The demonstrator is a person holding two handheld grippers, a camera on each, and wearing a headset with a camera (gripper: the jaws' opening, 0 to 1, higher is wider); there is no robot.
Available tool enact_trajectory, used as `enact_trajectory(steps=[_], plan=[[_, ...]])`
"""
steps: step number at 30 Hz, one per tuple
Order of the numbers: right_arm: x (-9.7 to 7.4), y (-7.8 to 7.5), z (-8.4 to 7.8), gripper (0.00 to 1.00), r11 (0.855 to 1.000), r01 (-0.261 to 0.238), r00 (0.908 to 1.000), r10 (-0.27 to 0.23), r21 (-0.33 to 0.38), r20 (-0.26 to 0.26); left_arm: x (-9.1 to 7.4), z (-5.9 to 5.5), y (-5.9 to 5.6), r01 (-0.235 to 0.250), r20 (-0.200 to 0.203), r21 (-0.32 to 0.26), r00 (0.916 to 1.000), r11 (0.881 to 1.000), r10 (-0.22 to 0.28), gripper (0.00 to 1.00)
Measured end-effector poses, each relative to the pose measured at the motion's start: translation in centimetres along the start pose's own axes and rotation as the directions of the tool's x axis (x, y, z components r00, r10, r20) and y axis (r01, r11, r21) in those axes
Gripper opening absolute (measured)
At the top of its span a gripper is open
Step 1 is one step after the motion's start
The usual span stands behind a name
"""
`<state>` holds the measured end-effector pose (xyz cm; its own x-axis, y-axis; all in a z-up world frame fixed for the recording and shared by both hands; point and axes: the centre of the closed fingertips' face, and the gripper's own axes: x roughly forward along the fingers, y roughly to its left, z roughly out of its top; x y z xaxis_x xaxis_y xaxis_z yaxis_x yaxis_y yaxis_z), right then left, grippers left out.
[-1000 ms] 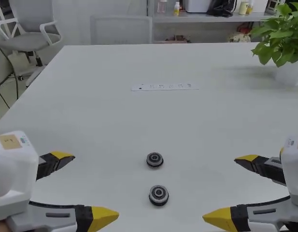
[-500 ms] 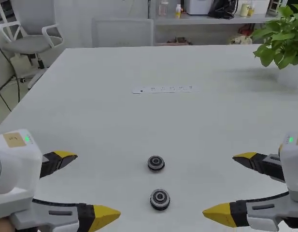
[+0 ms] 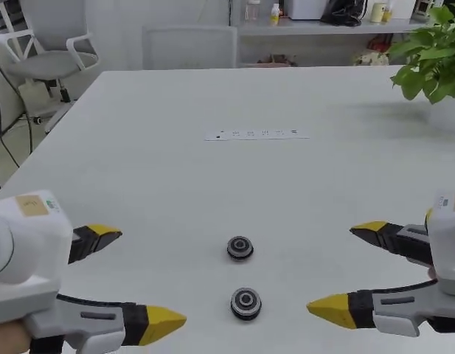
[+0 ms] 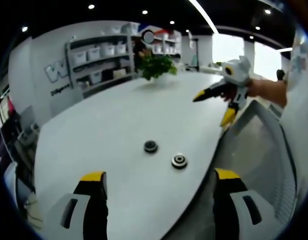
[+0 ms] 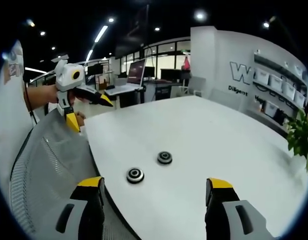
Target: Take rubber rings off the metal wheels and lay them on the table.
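**Jaws spread, wheels untouched**

We hold the left gripper (image 3: 152,277) at 8 o'clock and the right gripper (image 3: 330,268) at 4 o'clock, jaws spread wide, holding nothing. Between them on the table (image 3: 212,177), the far wheel (image 3: 240,248) lies at 12 o'clock of the near wheel (image 3: 245,303).

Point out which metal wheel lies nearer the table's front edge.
The lower wheel in the head view; the other wheel sits farther in, toward the power strip.
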<state>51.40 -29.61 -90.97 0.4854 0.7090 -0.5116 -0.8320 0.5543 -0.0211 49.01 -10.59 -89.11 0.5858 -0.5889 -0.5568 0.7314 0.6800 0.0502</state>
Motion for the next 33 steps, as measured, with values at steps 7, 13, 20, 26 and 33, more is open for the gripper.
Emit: enact_trajectory(steps=[7,13,20,26,33], plan=[[0.6,-0.1,-0.3,0.86,1.0,-0.016,0.9996,0.016,-0.017,-0.021,0.4,0.2,0.4,0.003,-0.003,0.005,1.0,1.0,-0.003,0.89],[1.1,-0.4,-0.5,0.86,0.999,-0.024,0.9992,0.023,-0.033,-0.032,0.9,0.1,0.6,0.01,-0.008,0.007,0.9999,1.0,-0.01,0.88],[1.8,-0.5,-0.4,0.86,0.997,-0.036,0.9987,0.034,-0.063,-0.039,1.5,0.3,0.8,0.016,-0.014,0.024,0.9998,1.0,-0.015,0.89],[2.3,-0.6,-0.3,0.86,0.996,-0.046,0.9985,0.043,-0.081,-0.034,2.2,0.2,0.7,0.027,-0.021,0.042,0.9994,0.999,-0.027,0.88],[2.8,-0.6,-0.3,0.84,0.993,-0.064,0.9974,0.06,-0.096,-0.039,3.2,0.1,0.6,0.048,-0.036,0.055,0.9983,0.997,-0.046,0.88]])
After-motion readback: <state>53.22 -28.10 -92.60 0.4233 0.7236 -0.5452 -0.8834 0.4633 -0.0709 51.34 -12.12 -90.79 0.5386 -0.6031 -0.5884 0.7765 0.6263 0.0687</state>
